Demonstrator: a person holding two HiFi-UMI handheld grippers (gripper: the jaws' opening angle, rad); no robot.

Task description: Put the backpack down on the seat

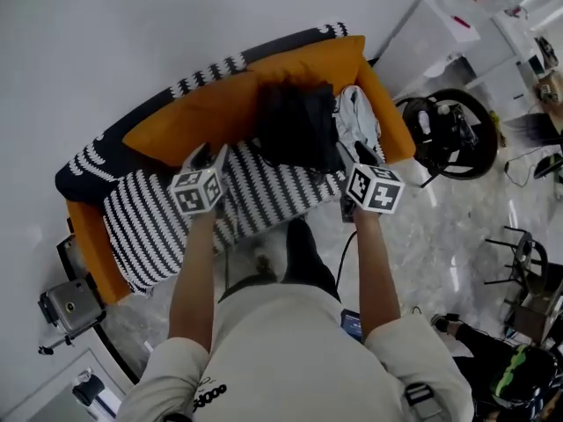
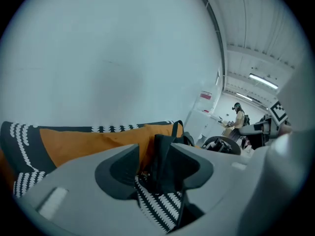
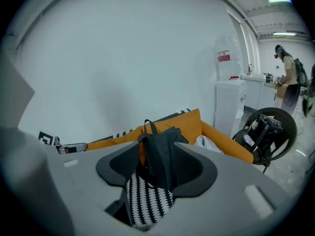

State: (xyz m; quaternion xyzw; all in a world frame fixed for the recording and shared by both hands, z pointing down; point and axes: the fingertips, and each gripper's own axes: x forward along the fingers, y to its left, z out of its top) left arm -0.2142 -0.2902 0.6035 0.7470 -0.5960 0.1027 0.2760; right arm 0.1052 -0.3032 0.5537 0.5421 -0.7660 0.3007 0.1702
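Sitting on the striped seat, the black backpack leans against the orange back cushion, long axis upright, handle loop on top; its dark folds are hard to read. White cloth lies at its 3 o'clock. The left gripper at 7 and the right gripper at 5 hover clear, jaws apart and empty. White wall, glossy floor.

Blk backpack, orange sofa, blk & wht zigzag seat cover.
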